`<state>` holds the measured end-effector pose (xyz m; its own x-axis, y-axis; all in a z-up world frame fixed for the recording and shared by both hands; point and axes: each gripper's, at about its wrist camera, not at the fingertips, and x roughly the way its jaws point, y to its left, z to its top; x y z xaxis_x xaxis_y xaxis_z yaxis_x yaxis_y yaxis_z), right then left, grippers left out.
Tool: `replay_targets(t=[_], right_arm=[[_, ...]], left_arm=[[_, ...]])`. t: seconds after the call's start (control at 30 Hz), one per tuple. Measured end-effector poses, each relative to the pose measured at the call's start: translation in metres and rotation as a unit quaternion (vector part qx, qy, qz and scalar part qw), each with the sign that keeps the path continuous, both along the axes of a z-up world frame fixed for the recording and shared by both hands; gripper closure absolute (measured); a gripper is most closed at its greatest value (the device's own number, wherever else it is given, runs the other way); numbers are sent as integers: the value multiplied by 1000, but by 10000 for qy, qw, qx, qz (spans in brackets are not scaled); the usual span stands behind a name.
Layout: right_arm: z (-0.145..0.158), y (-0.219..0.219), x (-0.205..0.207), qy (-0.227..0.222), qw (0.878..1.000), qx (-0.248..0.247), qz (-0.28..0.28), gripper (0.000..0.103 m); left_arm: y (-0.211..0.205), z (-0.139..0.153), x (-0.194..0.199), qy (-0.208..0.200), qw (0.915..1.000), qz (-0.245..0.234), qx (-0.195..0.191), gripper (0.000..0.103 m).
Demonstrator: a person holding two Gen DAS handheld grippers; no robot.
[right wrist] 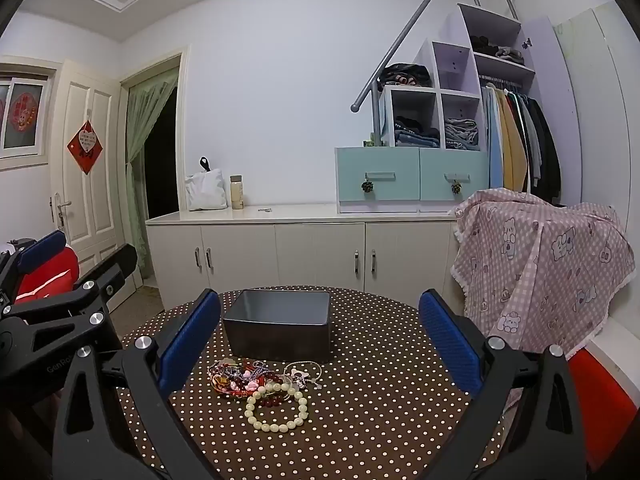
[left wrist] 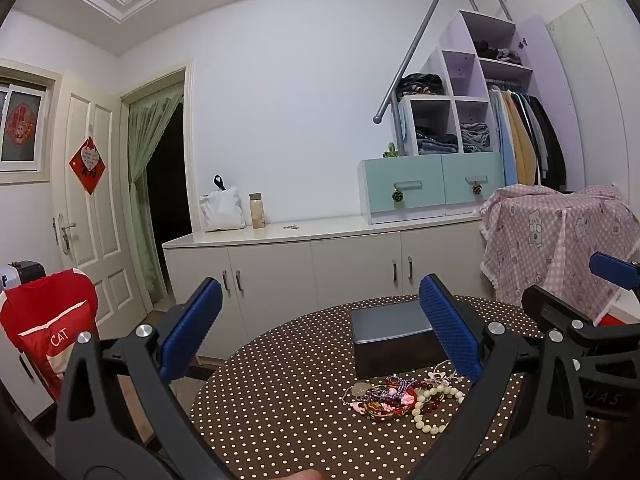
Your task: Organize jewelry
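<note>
A heap of jewelry (right wrist: 260, 378) lies on the round brown polka-dot table (right wrist: 360, 420), with a pale green bead bracelet (right wrist: 276, 406) at its near edge. Behind the heap stands an open dark grey box (right wrist: 280, 326). My right gripper (right wrist: 320, 340) hovers above the table, open wide, nothing between its blue pads. My left gripper (left wrist: 320, 332) is open too and holds nothing. From the left wrist the jewelry (left wrist: 396, 398) and the box (left wrist: 394, 340) lie toward the right finger. Each gripper shows at the edge of the other's view.
A white cabinet (right wrist: 300, 248) runs along the back wall, with teal drawers (right wrist: 412, 178) and a wardrobe of clothes. A pink patterned cloth (right wrist: 540, 264) covers furniture at the right. A red bag (left wrist: 48, 332) sits on a chair at the left.
</note>
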<state>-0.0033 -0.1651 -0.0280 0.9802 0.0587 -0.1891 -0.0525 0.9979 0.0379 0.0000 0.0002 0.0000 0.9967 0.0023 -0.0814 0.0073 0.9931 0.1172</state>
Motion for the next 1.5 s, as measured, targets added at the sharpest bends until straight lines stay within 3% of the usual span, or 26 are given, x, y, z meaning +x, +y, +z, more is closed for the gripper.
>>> replay_targets(t=[1.5], right_arm=[[0, 4, 3, 53, 10000, -31, 47, 7]], left_arm=[[2, -3, 2, 5, 10000, 61, -61, 6]])
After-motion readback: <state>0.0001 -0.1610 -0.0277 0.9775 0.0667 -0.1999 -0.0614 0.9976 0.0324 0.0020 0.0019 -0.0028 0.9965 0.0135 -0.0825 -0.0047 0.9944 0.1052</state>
